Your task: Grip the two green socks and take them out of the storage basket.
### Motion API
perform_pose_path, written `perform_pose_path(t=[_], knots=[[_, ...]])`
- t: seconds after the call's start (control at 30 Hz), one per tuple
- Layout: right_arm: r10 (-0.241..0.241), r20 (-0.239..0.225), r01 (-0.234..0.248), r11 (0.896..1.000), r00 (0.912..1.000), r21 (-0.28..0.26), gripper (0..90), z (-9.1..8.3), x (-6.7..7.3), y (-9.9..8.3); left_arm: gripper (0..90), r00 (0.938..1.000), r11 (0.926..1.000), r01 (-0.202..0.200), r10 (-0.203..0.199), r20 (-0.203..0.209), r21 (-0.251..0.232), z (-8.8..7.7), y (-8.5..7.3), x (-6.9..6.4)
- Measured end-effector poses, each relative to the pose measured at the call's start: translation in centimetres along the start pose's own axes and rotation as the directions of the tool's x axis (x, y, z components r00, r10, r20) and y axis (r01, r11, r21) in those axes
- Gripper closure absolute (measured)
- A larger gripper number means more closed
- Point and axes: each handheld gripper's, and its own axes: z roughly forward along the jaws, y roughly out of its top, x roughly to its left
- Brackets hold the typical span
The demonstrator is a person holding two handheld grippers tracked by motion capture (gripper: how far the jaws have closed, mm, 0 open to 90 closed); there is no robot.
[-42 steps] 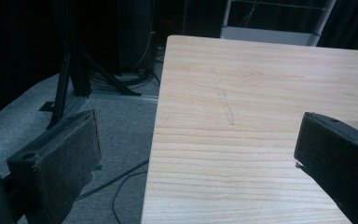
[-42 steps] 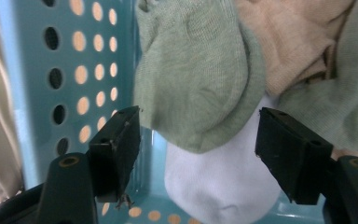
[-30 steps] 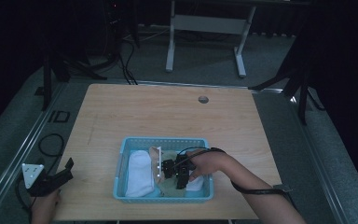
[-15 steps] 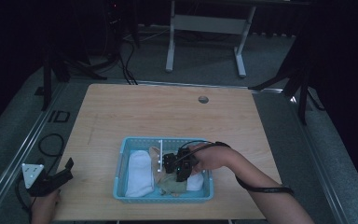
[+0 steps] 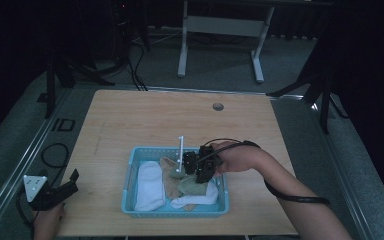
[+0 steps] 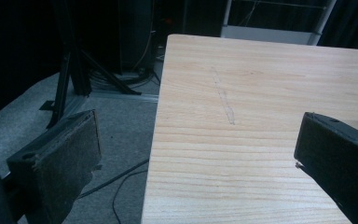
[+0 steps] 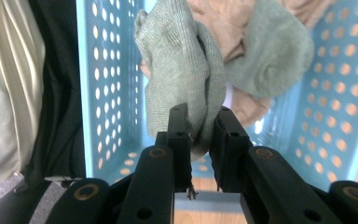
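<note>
At the lower left of the high view, the left gripper (image 5: 55,192) rests at the edge of the surface (image 5: 145,120), its fingers (image 6: 60,158) spread wide and empty. Right of centre, the right gripper (image 5: 197,170) has its fingers (image 7: 179,135) clenched on a green sock (image 7: 182,70), which hangs over the blue basket (image 5: 130,185) of other clothes.

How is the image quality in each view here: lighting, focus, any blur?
High view: dim overall, the surroundings nearly black, the blue basket and wooden table still readable. Left gripper view: evenly lit, the wood grain sharp, the near pads soft. Right gripper view: brightest, the green sock crisp in the right tool, the basket wall slightly washed out.
</note>
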Motion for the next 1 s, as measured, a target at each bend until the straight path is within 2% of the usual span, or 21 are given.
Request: perform_pose_path(t=[0.37,0.53,0.6,0.63,0.77,1.0], knots=[[0.066,0.015,-0.066,0.998,0.9977,0.001,78.9,-2.2,-0.1,-3.6,0.7,1.0,1.0,-0.001,0.001,-0.001,0.001,0.0,0.0,0.0],[0.115,0.026,-0.115,0.993,0.9931,0.003,78.9,-3.0,-0.1,-6.5,0.7,1.0,1.0,-0.001,0.001,-0.002,0.002,0.0,0.0,0.0],[0.125,0.031,-0.125,0.992,0.9917,0.004,78.9,-3.1,-0.1,-7.1,0.7,1.0,1.0,-0.001,0.001,-0.003,0.002,0.0,0.0,0.0],[0.143,0.036,-0.144,0.99,0.989,0.001,78.9,-3.5,0.1,-8.4,0.7,1.0,1.0,-0.001,0.001,-0.003,0.002,0.0,0.0,0.0],[0.178,0.038,-0.178,0.984,0.9833,-0.01,78.9,-4.0,0.5,-10.9,0.7,1.0,1.0,-0.001,0.001,-0.004,0.002,0.0,0.0,0.0],[0.227,0.03,-0.227,0.974,0.9734,-0.006,78.8,-3.6,1.5,-14.8,0.7,1.0,1.0,-0.003,0.003,-0.005,0.002,0.0,0.0,-0.1]])
